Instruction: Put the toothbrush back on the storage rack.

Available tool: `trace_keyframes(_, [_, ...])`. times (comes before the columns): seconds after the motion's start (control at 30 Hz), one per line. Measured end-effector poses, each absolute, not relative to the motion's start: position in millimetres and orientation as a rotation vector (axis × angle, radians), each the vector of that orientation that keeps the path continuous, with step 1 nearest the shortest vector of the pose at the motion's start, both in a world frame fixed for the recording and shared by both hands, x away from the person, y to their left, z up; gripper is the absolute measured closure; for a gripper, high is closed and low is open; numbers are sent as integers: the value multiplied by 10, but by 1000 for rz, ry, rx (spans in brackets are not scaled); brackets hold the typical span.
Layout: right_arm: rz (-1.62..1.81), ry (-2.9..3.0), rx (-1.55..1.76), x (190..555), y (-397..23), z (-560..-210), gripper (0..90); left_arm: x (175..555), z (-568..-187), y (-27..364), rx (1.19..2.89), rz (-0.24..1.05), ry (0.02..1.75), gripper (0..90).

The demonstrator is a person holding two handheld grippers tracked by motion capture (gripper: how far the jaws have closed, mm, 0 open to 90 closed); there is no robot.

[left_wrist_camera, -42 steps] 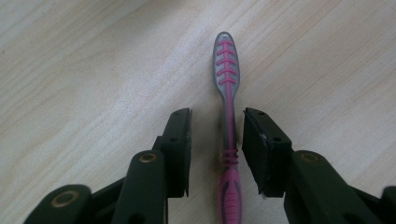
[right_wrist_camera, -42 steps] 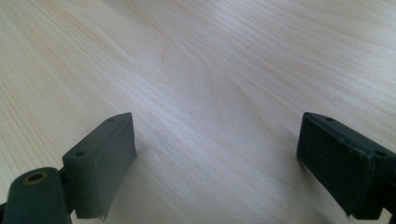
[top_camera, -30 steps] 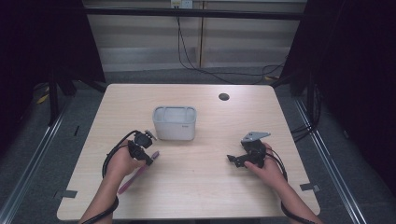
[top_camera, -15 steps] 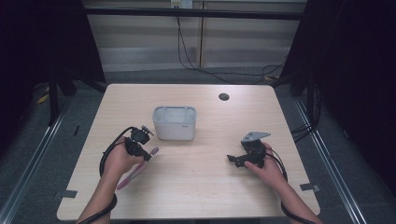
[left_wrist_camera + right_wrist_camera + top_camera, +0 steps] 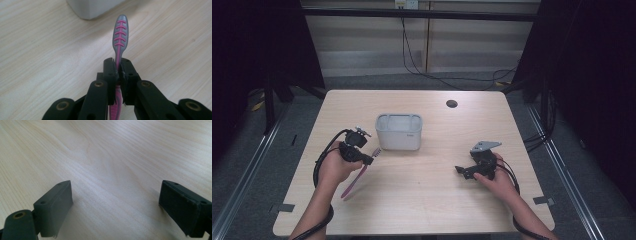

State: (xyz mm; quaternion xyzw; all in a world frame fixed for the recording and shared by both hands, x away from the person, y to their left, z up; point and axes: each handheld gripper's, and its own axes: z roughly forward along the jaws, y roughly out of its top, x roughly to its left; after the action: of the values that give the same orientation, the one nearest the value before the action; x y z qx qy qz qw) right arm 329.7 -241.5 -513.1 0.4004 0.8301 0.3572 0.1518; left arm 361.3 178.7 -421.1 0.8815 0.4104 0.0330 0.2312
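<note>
Nearest to the person, the left gripper [image 5: 117, 72] has its two jaws pressed together on a pink and grey toothbrush [image 5: 120, 37], pinching it at the neck. The head points forward, away from the hand, and the handle runs back under the gripper toward the person. In the high view the handle [image 5: 354, 180] appears low over the table [image 5: 437, 200]; I cannot tell if its end touches the wood. On the other side, the right gripper [image 5: 474, 167] rests near the table with its jaws spread wide and nothing between them.

Farther off, just beyond the brush head, stands a grey bin [image 5: 399, 131], open at the top. Beyond it is a small dark hole [image 5: 451, 103] in the table.

I judge that the step in hand is carrying the toothbrush toward the bin. The next move probably calls for lifting the head above the rim before the jaws let go.
</note>
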Motion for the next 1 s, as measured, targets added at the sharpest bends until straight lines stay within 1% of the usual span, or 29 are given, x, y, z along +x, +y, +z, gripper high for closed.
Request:
trace_keyframes(0.27, [1024, 2382, 1148, 3297, -2415, -5131, 111, 3608, -4077, 1842, 2381, 116, 1120, 842])
trace_keyframes(0.53, [1025, 2383, 1148, 3297, -2415, -5131, 111, 3604, -3941, 1916, 2284, 158, 1122, 842])
trace_keyframes(1.0, [1025, 2383, 1145, 3297, -2415, -5131, 111, 3608, -3750, 1955, 2182, 220, 1103, 842])
